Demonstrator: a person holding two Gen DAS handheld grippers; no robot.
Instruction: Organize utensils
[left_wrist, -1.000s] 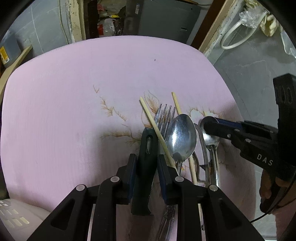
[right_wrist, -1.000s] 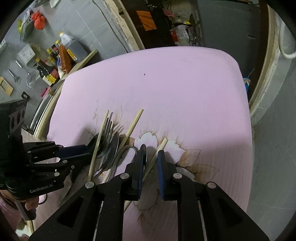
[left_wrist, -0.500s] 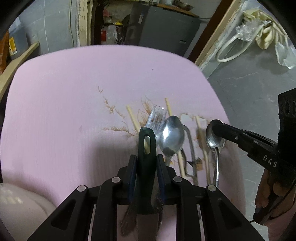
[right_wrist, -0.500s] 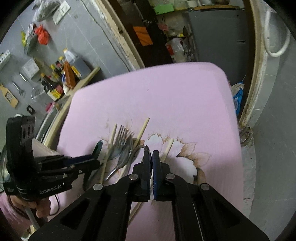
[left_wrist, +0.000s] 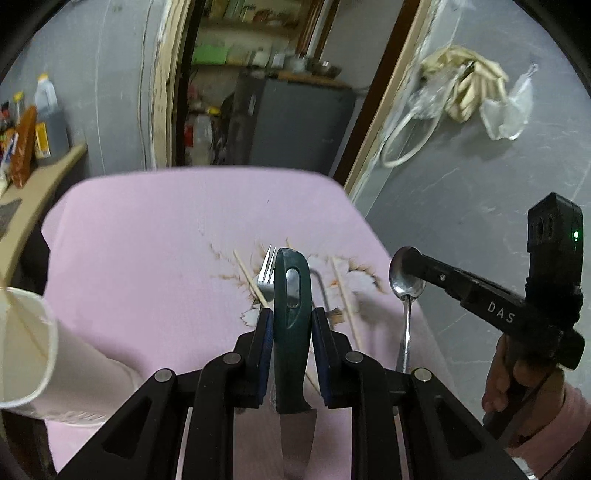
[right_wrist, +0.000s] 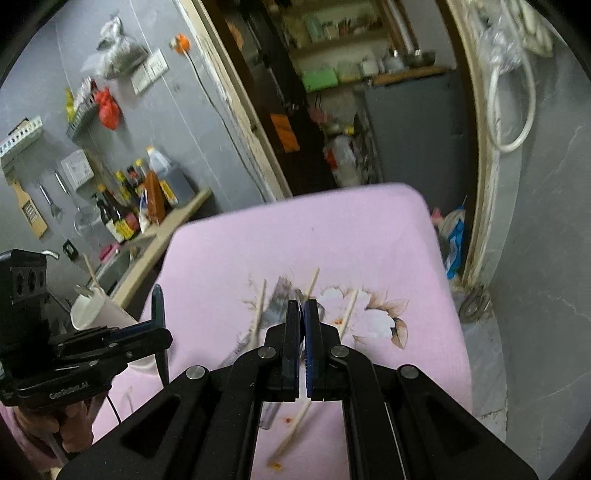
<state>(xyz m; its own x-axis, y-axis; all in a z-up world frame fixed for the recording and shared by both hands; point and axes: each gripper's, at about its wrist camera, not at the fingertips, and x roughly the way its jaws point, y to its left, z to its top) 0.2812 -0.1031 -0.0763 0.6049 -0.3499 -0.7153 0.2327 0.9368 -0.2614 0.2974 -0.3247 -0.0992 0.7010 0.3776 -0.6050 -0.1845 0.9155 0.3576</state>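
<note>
My left gripper (left_wrist: 291, 317) is shut on the dark green handle of a knife (left_wrist: 291, 295), blade pointing back under the gripper, lifted above the pink cloth (left_wrist: 147, 258). It also shows in the right wrist view (right_wrist: 159, 325). My right gripper (right_wrist: 303, 314) is shut on a small steel spoon (left_wrist: 406, 291), held by the bowl with the handle hanging down. On the cloth lie a fork (left_wrist: 266, 273), several wooden chopsticks (left_wrist: 343, 295) and a metal piece (left_wrist: 321, 291). A white paper cup (left_wrist: 26, 347) holding a chopstick stands at the left.
The pink cloth covers a small table with its far edge (right_wrist: 295, 203) near a doorway. A counter with bottles (right_wrist: 140, 206) lies at the left. A grey wall (left_wrist: 461, 184) is to the right.
Both grippers have risen away from the cloth. The left lifted the knife; the right closed on the small spoon and lifted it. The white cup came into view at the left.
</note>
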